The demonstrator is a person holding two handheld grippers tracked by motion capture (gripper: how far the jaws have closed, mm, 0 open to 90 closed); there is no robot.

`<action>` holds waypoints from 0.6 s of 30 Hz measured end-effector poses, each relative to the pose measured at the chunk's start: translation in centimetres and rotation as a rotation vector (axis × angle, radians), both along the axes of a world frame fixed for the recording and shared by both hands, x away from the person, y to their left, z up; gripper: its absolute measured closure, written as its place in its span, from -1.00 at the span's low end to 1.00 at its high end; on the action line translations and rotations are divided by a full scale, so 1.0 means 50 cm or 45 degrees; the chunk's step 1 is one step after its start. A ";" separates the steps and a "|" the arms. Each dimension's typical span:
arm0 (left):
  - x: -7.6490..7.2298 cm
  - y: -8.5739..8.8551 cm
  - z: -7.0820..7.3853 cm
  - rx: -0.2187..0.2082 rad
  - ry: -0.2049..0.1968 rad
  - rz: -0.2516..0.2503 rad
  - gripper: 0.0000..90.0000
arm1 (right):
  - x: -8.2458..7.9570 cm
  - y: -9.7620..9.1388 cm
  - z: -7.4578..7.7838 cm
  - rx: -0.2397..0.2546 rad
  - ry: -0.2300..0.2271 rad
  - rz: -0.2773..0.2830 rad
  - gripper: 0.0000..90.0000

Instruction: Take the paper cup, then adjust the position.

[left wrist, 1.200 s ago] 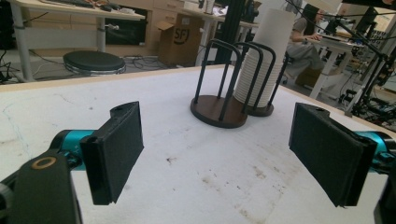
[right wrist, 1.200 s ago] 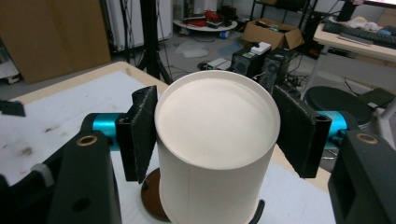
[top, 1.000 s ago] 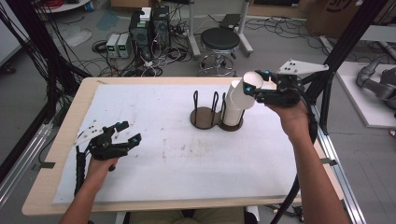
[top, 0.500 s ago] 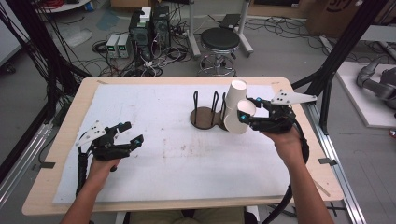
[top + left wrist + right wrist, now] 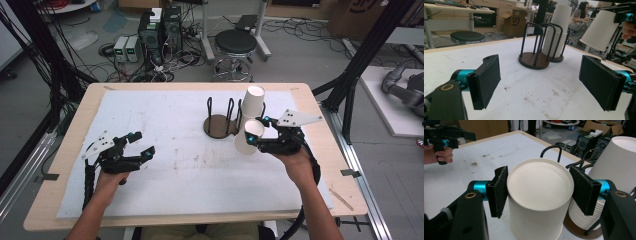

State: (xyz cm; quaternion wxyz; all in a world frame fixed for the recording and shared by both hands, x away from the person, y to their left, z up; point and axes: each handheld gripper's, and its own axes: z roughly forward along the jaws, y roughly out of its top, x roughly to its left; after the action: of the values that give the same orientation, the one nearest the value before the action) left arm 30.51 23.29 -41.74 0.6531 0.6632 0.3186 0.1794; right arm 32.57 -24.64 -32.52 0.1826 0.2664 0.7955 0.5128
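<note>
Right of centre in the high view, the right gripper [image 5: 256, 136] held a single paper cup [image 5: 248, 137] upside down, its jaws clamped on both sides. Just above it, the cup stack [image 5: 251, 103] stood in the wire holder [image 5: 223, 121]. At lower left, the left gripper [image 5: 139, 145] hovered over the white mat [image 5: 190, 165], jaws apart and empty.

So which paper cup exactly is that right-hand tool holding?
Start at the two dark round-based wire racks near the far middle of the white-covered table. Just right of them rises a tall stack of white paper cups. The held white paper cup is the single one, clamped upside down between the right gripper's black pads.
</note>
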 end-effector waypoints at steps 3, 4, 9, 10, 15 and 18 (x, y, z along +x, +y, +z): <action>-0.002 -0.001 0.001 -0.016 -0.011 -0.013 -0.63 | 0.000 0.006 -0.008 -0.007 0.017 0.007 -0.21; -0.003 -0.001 0.001 -0.010 -0.011 -0.010 -0.63 | 0.001 0.007 -0.010 -0.013 0.014 0.008 -0.21; -0.006 -0.003 -0.001 -0.003 -0.016 -0.012 -0.63 | 0.002 0.007 -0.017 -0.008 0.024 0.016 -0.21; -0.005 -0.004 -0.001 -0.007 -0.016 -0.013 -0.63 | 0.003 0.007 -0.019 -0.011 0.026 0.013 -0.21; -0.001 -0.010 0.001 -0.008 -0.005 -0.016 -0.64 | 0.004 0.006 -0.025 0.007 0.034 0.010 -0.21; -0.003 -0.016 0.004 -0.007 -0.012 -0.026 -0.65 | 0.004 0.010 -0.032 0.012 0.041 0.019 -0.21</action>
State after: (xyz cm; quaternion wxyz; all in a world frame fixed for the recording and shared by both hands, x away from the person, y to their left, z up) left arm 30.38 22.49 -41.52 0.6582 0.6637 0.3092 0.1748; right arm 32.75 -24.16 -34.11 0.1647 0.2694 0.7980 0.5134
